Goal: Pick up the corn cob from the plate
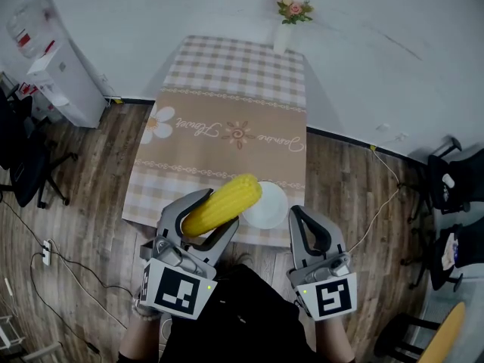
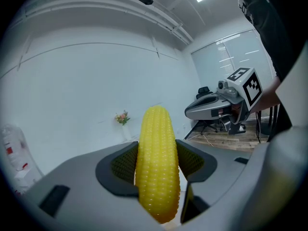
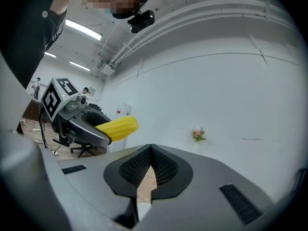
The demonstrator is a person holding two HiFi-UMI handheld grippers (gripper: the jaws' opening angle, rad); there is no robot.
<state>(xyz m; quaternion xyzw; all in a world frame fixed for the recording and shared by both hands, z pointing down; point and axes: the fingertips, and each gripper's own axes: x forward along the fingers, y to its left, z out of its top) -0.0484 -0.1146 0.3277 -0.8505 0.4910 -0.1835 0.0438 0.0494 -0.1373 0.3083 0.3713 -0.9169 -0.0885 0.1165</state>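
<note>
The counter (image 1: 227,138), under a checked cloth, stands against a white wall. A vase of flowers (image 1: 287,20) is at its far edge and a white plate (image 1: 272,209) at its near edge. My left hand-held gripper (image 1: 220,209) clamps both pads on the corn cob (image 1: 228,198), jaws wide, holding it off the plate, at the plate's left. My right hand-held gripper (image 1: 295,214) has its pads together and is empty.

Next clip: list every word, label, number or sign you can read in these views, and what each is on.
"Flower" (upside down, cursive, reading unsure): on the tablecloth, beside the daisy print.
Second cursive word on the tablecloth: too blurred to read.
Red label on the water dispenser: too small to read.
Square markers on the cubes: patterns only, no text.
</note>
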